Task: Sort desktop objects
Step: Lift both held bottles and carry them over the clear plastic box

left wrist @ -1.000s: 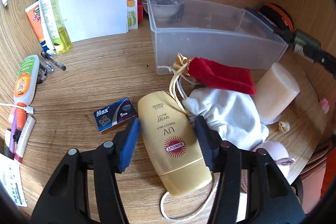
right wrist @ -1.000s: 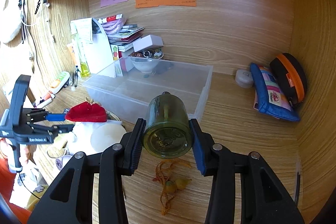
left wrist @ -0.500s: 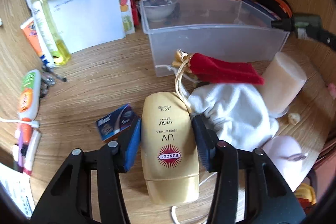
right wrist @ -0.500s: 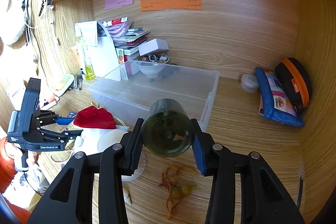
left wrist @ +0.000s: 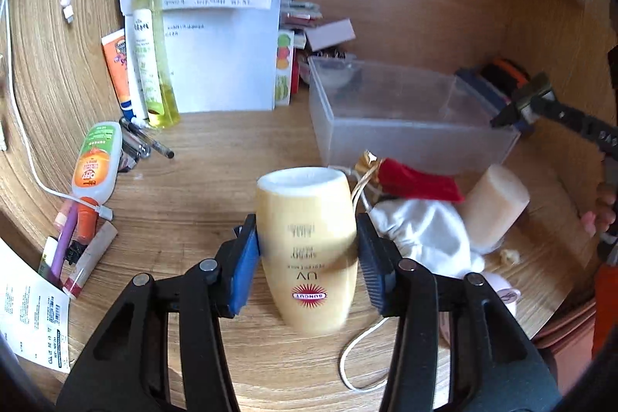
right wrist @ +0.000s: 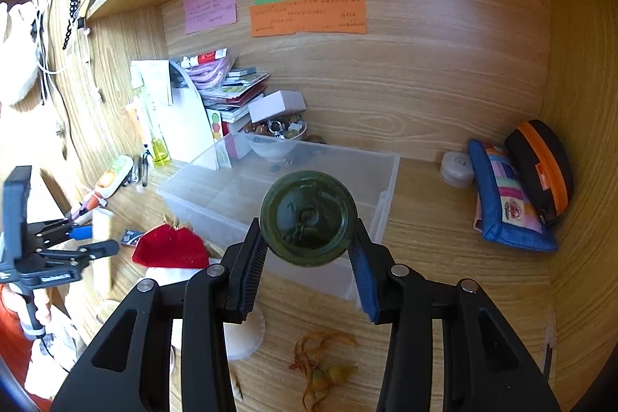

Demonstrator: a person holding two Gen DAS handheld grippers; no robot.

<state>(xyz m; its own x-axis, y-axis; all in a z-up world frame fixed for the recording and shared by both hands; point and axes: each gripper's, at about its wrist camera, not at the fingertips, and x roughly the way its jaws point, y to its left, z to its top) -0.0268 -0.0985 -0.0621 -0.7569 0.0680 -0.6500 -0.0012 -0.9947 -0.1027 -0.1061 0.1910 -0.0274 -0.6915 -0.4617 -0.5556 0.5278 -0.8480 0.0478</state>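
Note:
My left gripper (left wrist: pixel 307 257) is shut on a yellow sunscreen bottle (left wrist: pixel 309 246) and holds it tilted up off the desk; the bottle looks blurred. My right gripper (right wrist: pixel 309 250) is shut on a dark green glass jar (right wrist: pixel 308 219), its base facing the camera, held above the near rim of a clear plastic bin (right wrist: pixel 278 195). The bin also shows in the left wrist view (left wrist: pixel 405 118). The left gripper with the bottle shows at the left of the right wrist view (right wrist: pixel 77 242).
A red pouch (left wrist: pixel 417 180), a white cloth bag (left wrist: pixel 425 234) and a cream candle (left wrist: pixel 490 207) lie right of the bottle. Tubes, pens and a spray bottle (left wrist: pixel 150 53) line the left wall. Pencil cases (right wrist: pixel 513 195) sit at right. A tassel charm (right wrist: pixel 324 361) lies below the jar.
My left gripper closed on the sunscreen bottle and lifted it from lying flat to tilted up. My right gripper raised the jar and tipped its base toward the camera, nearer the bin.

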